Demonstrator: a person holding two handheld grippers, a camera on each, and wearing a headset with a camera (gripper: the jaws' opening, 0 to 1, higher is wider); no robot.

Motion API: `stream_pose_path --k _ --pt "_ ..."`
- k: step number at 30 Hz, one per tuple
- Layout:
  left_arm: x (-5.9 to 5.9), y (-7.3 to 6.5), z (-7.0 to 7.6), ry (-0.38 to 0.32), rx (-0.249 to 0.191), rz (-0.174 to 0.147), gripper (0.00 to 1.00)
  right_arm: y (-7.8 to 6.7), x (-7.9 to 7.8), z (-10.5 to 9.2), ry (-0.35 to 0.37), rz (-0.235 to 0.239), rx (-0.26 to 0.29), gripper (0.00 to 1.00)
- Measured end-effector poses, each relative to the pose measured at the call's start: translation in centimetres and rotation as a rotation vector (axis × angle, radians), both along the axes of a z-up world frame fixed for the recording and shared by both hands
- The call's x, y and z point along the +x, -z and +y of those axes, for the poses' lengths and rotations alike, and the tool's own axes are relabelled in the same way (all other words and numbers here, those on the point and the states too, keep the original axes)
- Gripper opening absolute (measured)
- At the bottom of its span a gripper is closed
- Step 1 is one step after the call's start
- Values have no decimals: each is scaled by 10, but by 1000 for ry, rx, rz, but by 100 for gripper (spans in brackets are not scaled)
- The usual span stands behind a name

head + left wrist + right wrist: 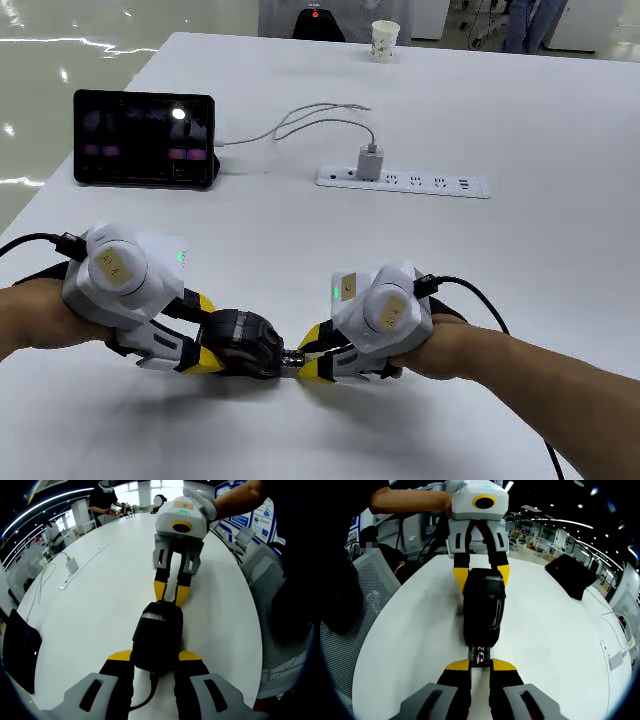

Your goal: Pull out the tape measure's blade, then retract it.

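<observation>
Left gripper (155, 656) clamps the black tape measure (159, 632); right gripper (480, 665) pinches its blade tip (480, 655); paper cup (385, 40) beyond, contents unseen.

tape measure (245, 340) sides hidden by left tool (206, 334), blade hook (480, 654) half hidden by right tool (480, 667), tablet (144, 138) screen blurred

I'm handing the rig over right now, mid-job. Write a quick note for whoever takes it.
Left gripper: shut on the tape measure case, held low at the white table.
Right gripper: shut on the blade hook at the case's mouth, facing the left one.
Done: both grips set; the blade is hardly out.
To do: draw the grippers apart to pull the blade, then let it retract.
</observation>
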State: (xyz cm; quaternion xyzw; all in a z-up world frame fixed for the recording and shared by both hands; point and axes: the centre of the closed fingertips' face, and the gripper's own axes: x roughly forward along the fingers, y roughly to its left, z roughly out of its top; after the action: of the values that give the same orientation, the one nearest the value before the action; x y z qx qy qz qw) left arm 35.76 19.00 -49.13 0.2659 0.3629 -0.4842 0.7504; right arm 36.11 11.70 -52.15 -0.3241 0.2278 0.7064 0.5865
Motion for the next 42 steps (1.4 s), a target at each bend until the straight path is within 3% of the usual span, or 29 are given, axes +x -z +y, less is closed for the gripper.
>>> stream_pose_path --k 42 --pt "-1 -3 -1 11 4 9 25 0 7 -45 5 -13 -25 9"
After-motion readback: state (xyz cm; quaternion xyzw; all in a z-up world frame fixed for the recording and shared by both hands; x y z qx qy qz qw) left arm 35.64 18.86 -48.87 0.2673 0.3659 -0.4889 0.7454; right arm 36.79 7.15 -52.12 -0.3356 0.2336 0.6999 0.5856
